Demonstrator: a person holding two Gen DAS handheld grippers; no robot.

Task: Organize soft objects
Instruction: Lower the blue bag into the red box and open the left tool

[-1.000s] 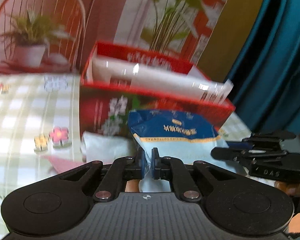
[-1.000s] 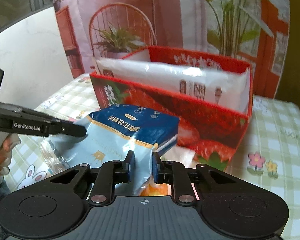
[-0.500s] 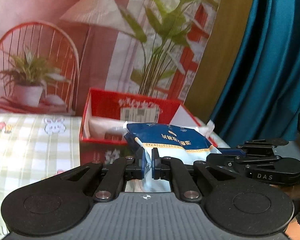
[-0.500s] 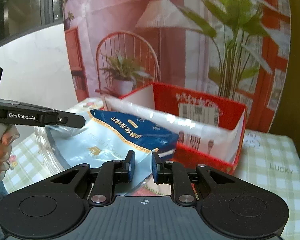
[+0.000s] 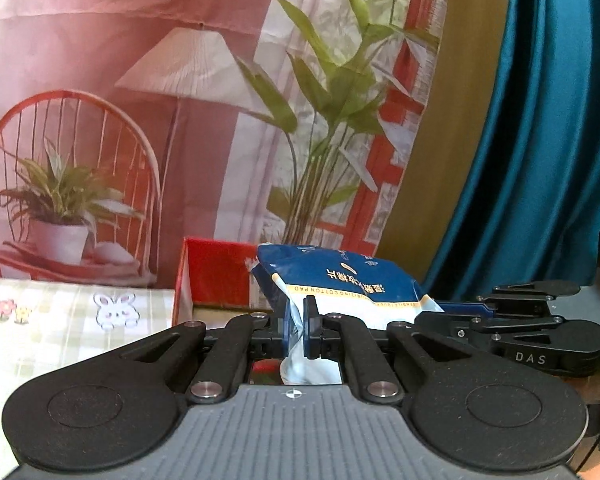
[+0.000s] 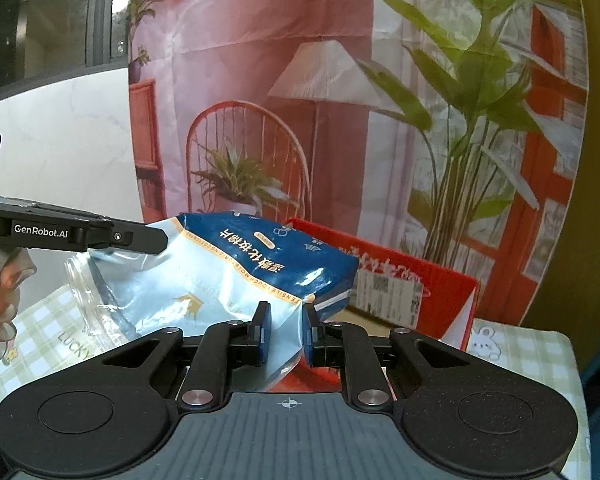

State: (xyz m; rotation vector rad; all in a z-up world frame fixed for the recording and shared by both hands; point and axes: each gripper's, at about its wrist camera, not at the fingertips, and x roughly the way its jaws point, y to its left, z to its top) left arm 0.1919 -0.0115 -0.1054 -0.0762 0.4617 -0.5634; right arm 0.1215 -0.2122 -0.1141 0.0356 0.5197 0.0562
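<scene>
A blue and white cotton pad pack (image 5: 340,284) hangs in the air between both grippers, above the red box (image 5: 216,272). My left gripper (image 5: 299,330) is shut on one end of the pack. My right gripper (image 6: 284,332) is shut on the other end; the pack also shows in the right wrist view (image 6: 240,264). The red box (image 6: 412,280) stands behind and below the pack. The right gripper also shows at the right of the left wrist view (image 5: 540,332), and the left gripper at the left of the right wrist view (image 6: 72,232).
A checked tablecloth with bunny and flower prints (image 5: 60,320) covers the table. A printed backdrop with a chair, lamp and plant (image 5: 180,120) hangs behind the box. A teal curtain (image 5: 540,140) hangs at the right.
Both grippers have lifted the pack from the table in front of the box to above the box's rim. The box has dropped lower in both views.
</scene>
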